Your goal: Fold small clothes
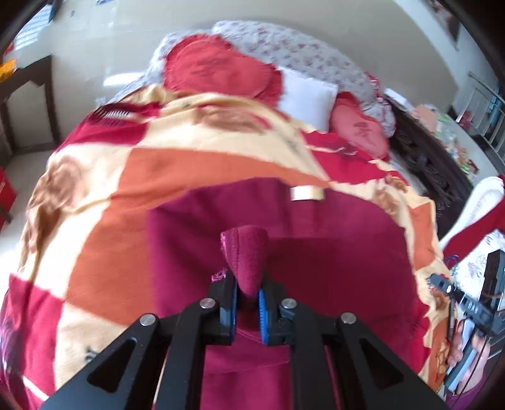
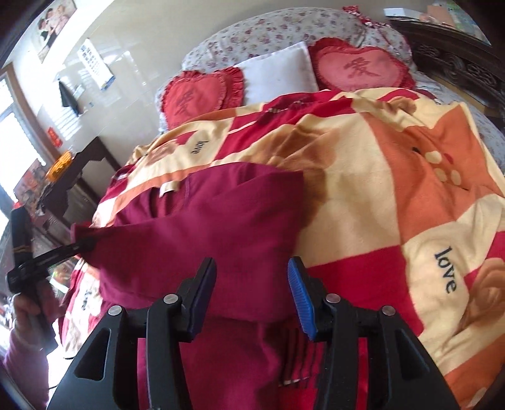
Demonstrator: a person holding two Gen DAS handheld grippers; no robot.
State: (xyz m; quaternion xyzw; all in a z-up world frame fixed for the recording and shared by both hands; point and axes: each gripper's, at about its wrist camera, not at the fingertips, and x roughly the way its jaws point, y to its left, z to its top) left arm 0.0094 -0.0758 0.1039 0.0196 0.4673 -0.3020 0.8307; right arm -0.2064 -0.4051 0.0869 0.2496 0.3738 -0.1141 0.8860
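Maroon fleece garment (image 2: 202, 227): laid on the checked "love" blanket (image 2: 394, 176) that covers the bed, toward the near edge of the blanket, with a pale label (image 1: 306, 192) shown at its far edge. One part is lifted clear of the blanket; the rest lies flat beneath.

Left gripper (image 1: 247, 302): clamped on a bunched corner of the garment, the fabric seen standing up between the blue-padded fingers (image 1: 262, 312). In the right wrist view the same gripper is seen at the left side, drawing that corner out taut.

Right gripper (image 2: 252, 293): fingers held apart, nothing between them, poised just above the raised fold of the garment. Whether the pads touch the cloth cannot be told.

Also present: two red heart-shaped cushions (image 2: 195, 97), a white pillow (image 2: 277, 72), a floral bedcover (image 2: 268, 28) at the head of the bed.

Stage, as judged: a fold is in progress, one corner carried, the other side unsecured.

Risks, as judged:
- Only one corner is held, so the fold may be laid skewed or the free side may sag and crease.
- Thick fleece is bunched in a narrow grip; slippage is likely if it is pulled hard.
- The soft blanket underneath may be caught by the open right gripper and dragged up with the garment.
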